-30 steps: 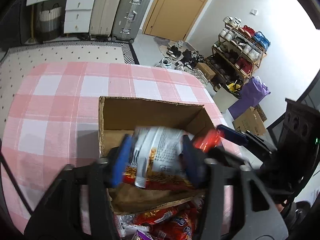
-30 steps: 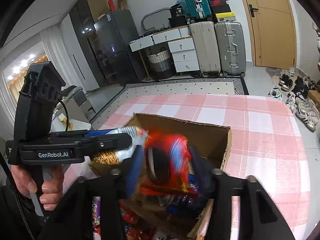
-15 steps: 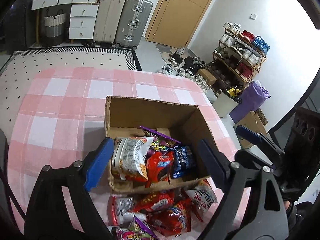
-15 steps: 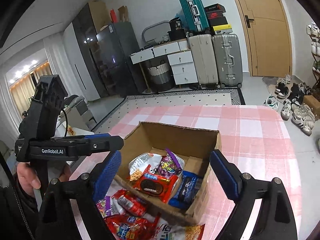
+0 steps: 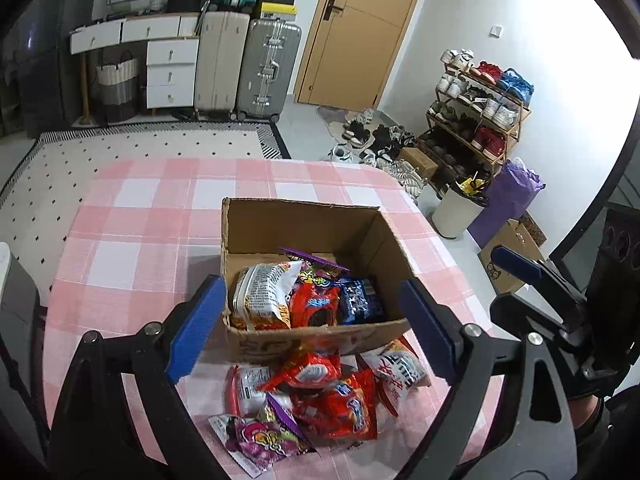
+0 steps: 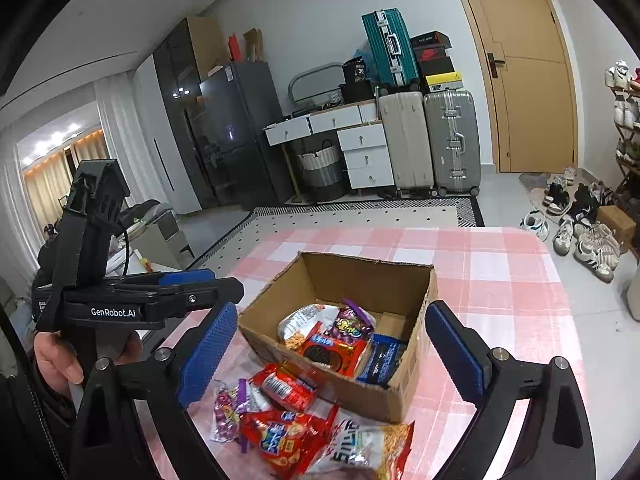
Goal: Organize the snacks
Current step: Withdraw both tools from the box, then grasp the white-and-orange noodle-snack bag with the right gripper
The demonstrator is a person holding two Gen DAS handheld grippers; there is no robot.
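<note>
Both grippers – left (image 5: 308, 332), right (image 6: 328, 352) – jaws wide, nothing held, above box (image 5: 304, 220) for next pick. Some snacks (image 5: 304, 300) inside; rest (image 6: 288, 432) piled on surface (image 5: 132, 216) by box front, w/in reach.

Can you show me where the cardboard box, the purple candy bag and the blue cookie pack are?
cardboard box (image 5: 304, 220), left wrist view, inside of its far wall.
purple candy bag (image 5: 260, 438), left wrist view, middle of its front.
blue cookie pack (image 6: 382, 362), right wrist view, middle of the wrapper.
</note>
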